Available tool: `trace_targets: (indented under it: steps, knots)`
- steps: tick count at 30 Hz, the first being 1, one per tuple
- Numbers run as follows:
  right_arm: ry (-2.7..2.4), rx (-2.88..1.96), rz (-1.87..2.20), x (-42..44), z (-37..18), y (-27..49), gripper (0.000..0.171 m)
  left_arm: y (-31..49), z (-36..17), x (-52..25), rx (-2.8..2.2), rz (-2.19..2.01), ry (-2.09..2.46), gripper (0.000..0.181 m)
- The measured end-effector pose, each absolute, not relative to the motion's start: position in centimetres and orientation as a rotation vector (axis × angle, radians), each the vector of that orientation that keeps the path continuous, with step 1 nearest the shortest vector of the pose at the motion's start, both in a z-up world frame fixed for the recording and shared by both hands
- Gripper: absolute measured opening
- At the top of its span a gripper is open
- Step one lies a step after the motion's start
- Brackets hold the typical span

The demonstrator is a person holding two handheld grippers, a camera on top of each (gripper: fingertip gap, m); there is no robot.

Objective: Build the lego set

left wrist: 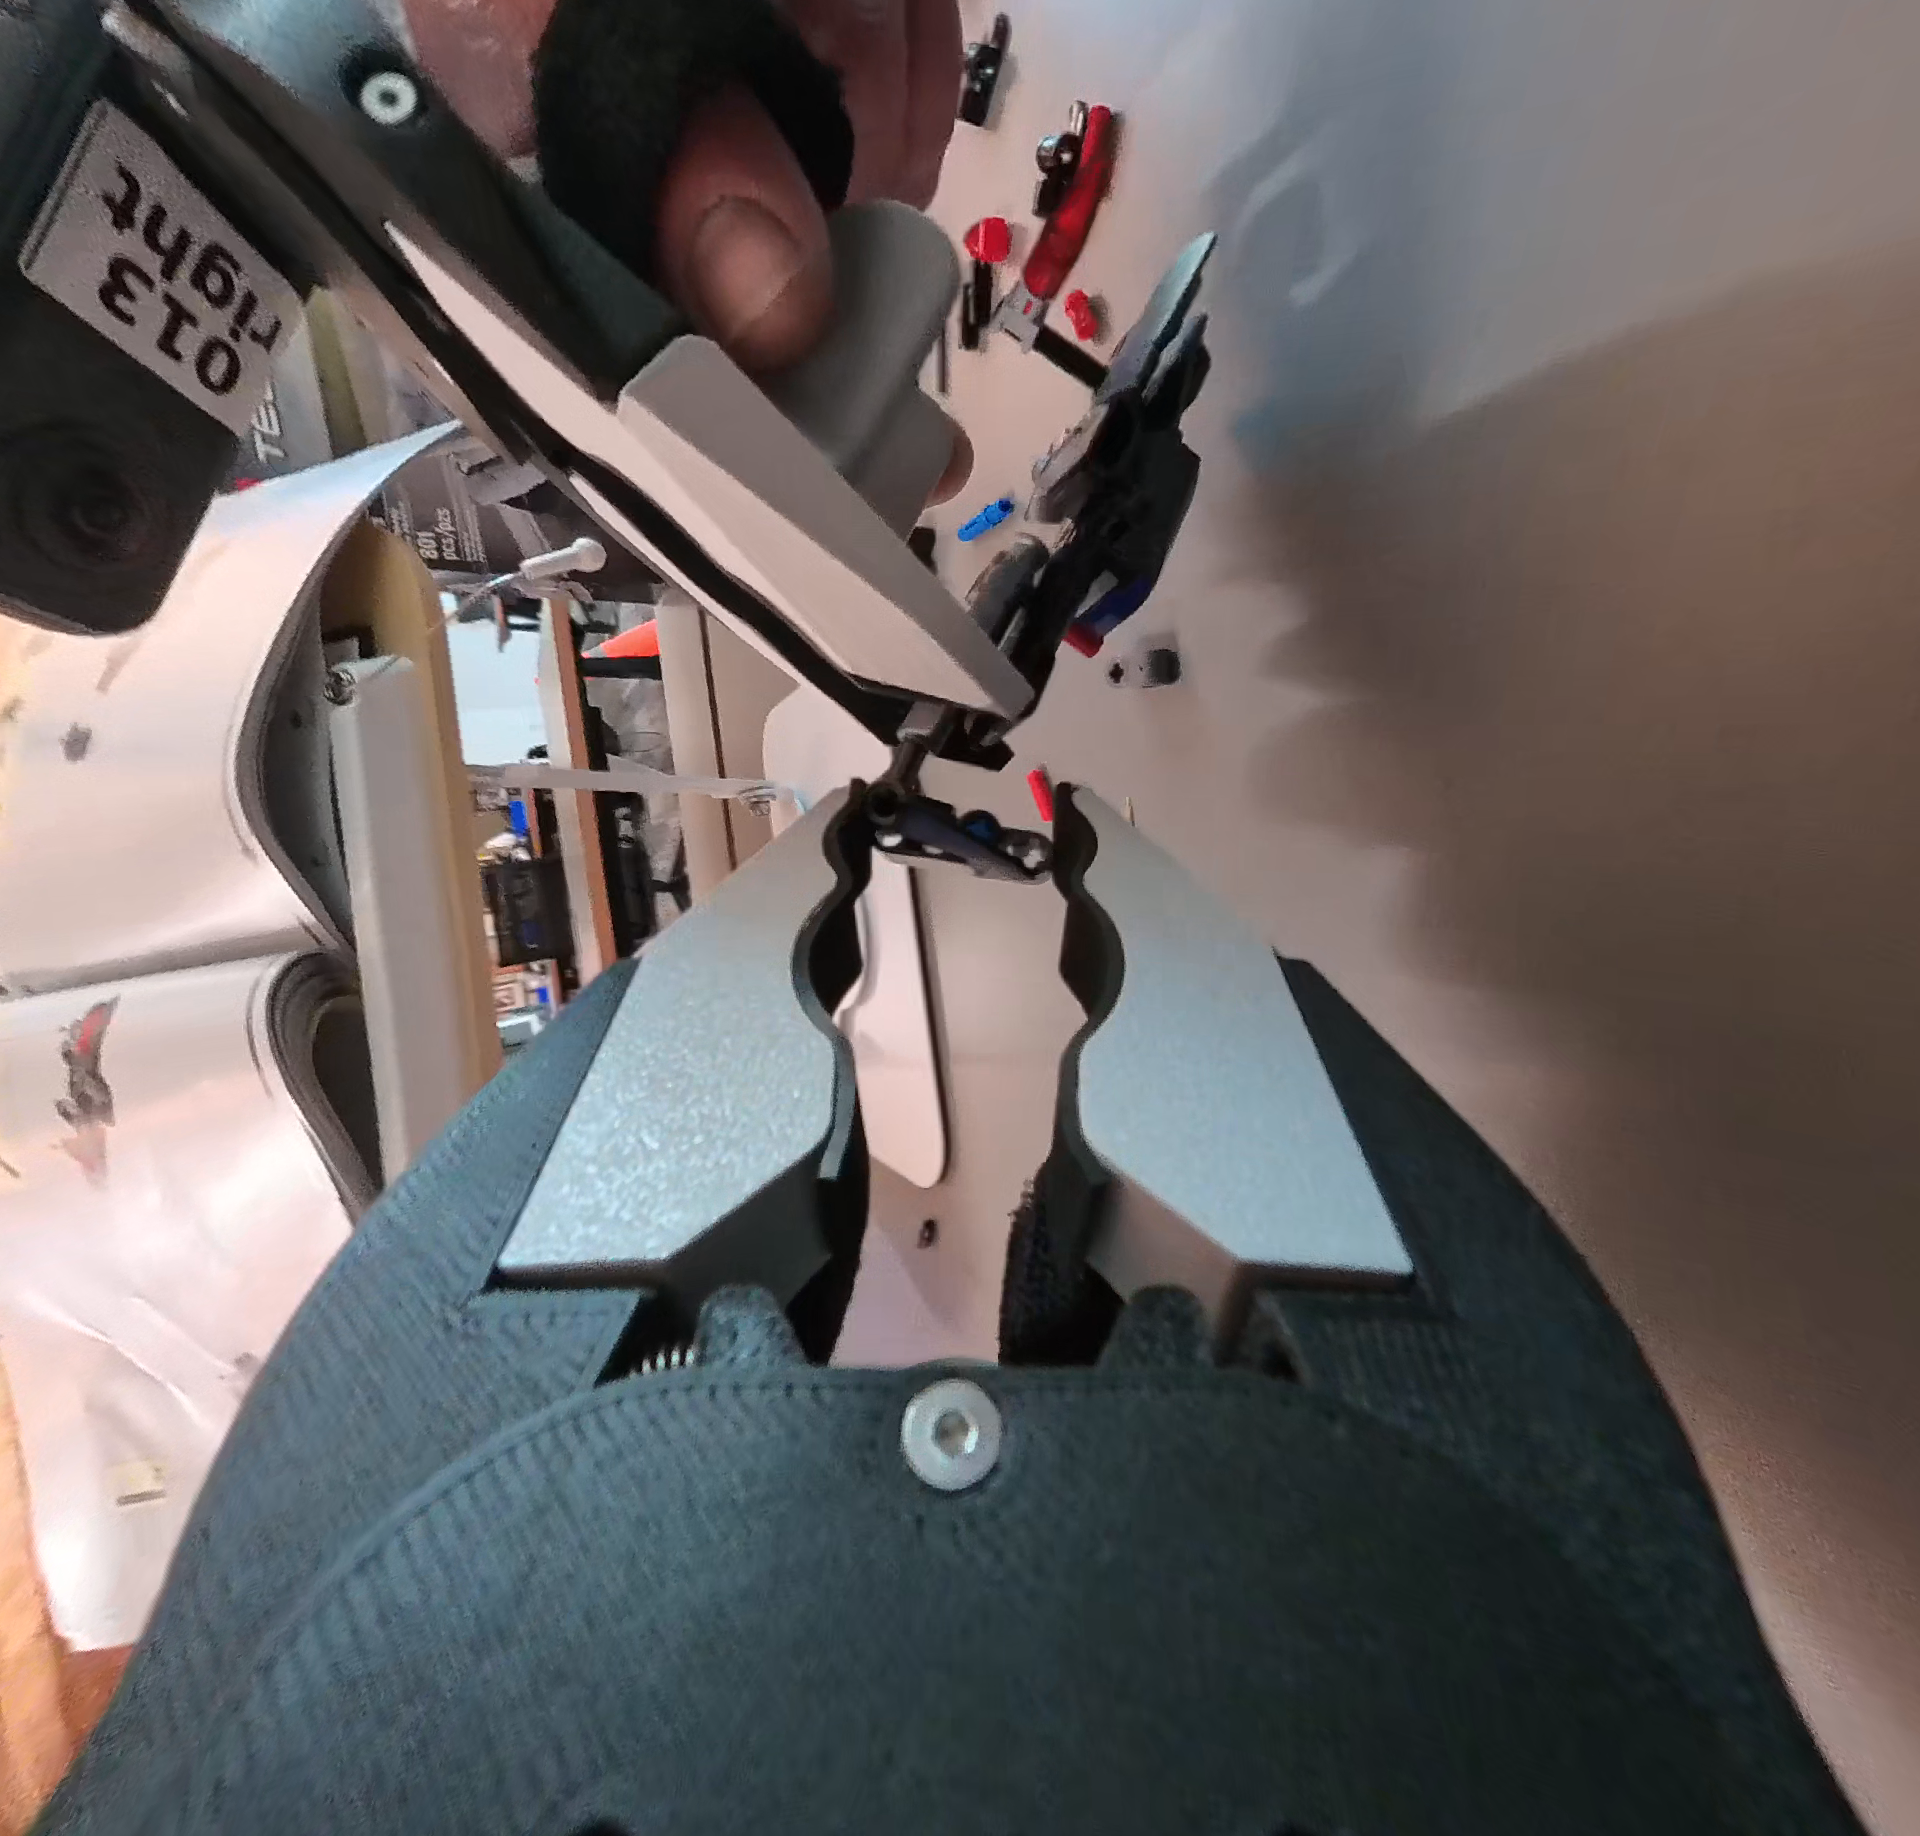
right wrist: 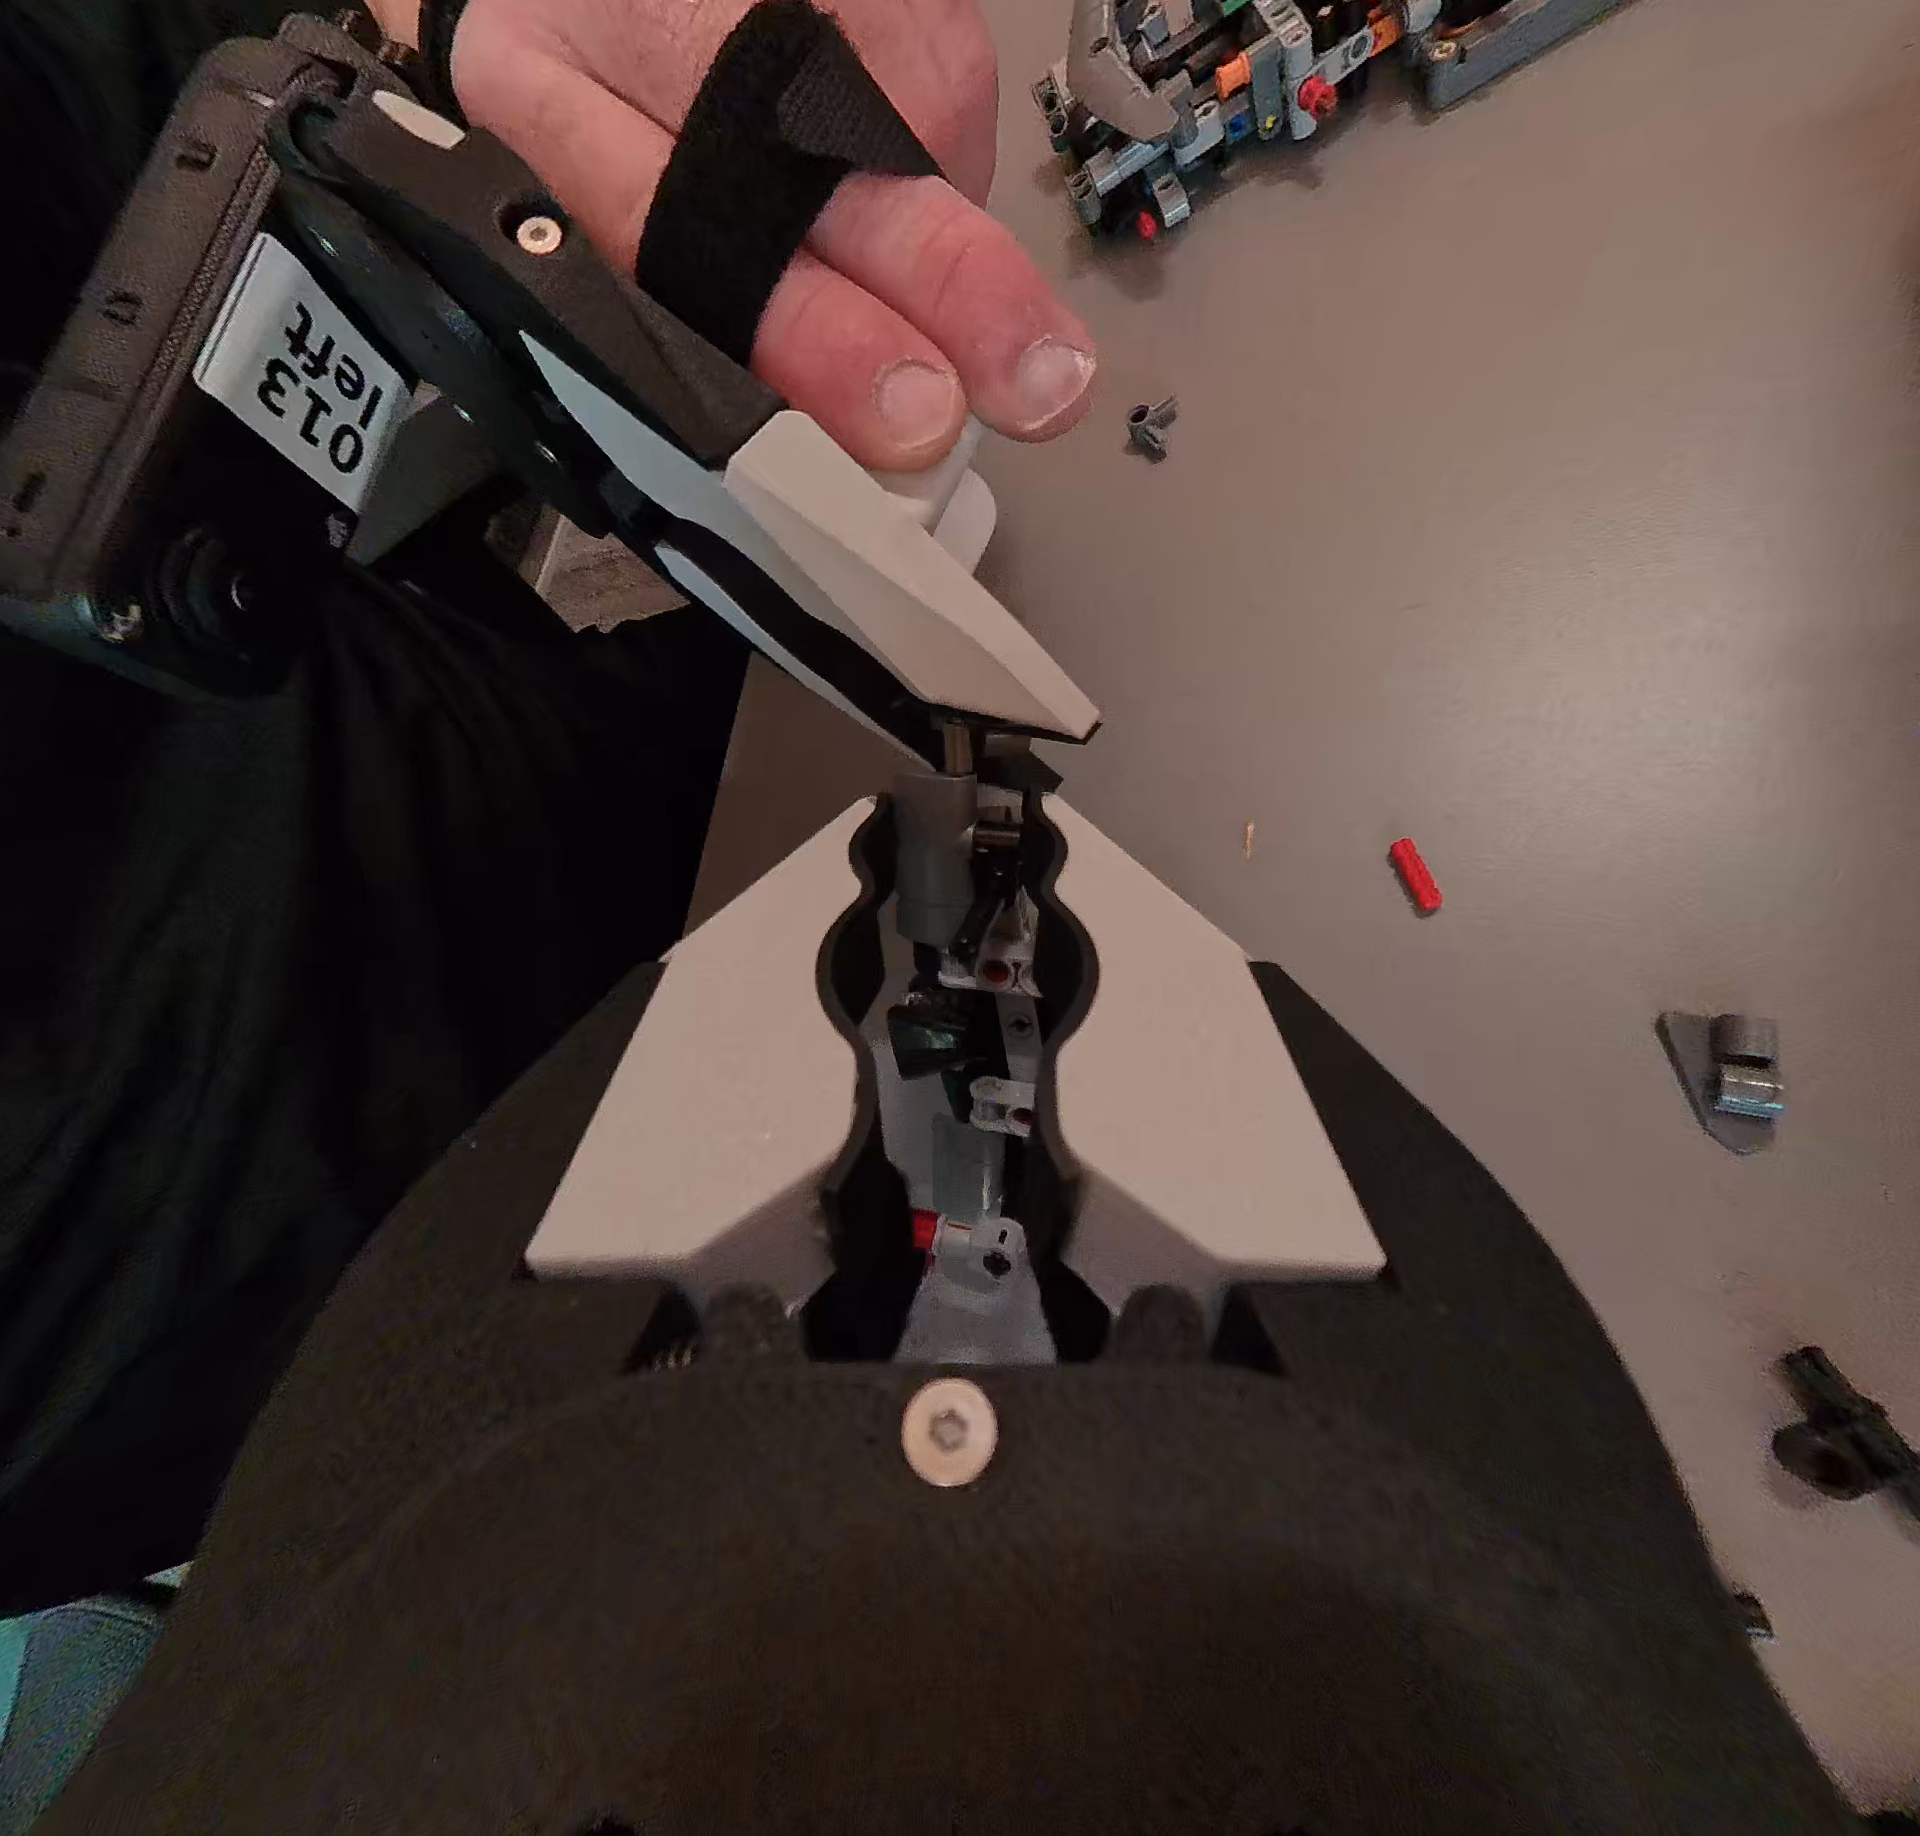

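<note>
Left gripper (left wrist: 951, 830): matte grey fingers with scalloped black inner edges, partly closed on a short black studded beam (left wrist: 961, 841) held crosswise at the tips. Right gripper (right wrist: 956, 851): closed around a slim grey-and-black lego sub-assembly (right wrist: 961, 1038), lengthwise between its fingers. Tips meet above the smooth grey table (right wrist: 1455, 539). Larger multicoloured build (right wrist: 1247, 82) lies well apart.

big lego model (right wrist: 1288, 51): the top edge of the right wrist view cuts it off, so we see only part.
small parts on the table (left wrist: 1070, 228): blurry in the left wrist view, we can't tell their shapes.
lego piece (right wrist: 961, 1038): we see only a strip between the fingers (right wrist: 727, 1090).
black part (right wrist: 1844, 1438): cut off at the right edge.
</note>
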State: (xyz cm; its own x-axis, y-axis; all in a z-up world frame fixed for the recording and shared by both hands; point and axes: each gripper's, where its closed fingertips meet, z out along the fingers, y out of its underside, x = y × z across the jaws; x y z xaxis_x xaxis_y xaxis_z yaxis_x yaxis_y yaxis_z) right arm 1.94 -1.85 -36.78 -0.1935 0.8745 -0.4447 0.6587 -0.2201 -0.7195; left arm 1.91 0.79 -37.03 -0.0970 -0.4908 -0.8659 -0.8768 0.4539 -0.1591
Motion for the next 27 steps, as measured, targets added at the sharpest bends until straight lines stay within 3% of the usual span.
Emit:
trace_targets:
  steps: [27]
  knots:
    - [-1.863, -1.812, 1.515, 2.22, -36.56, -2.19, 0.021, 0.82, -36.54, 2.22, -1.010, 0.612, 1.840, 0.033]
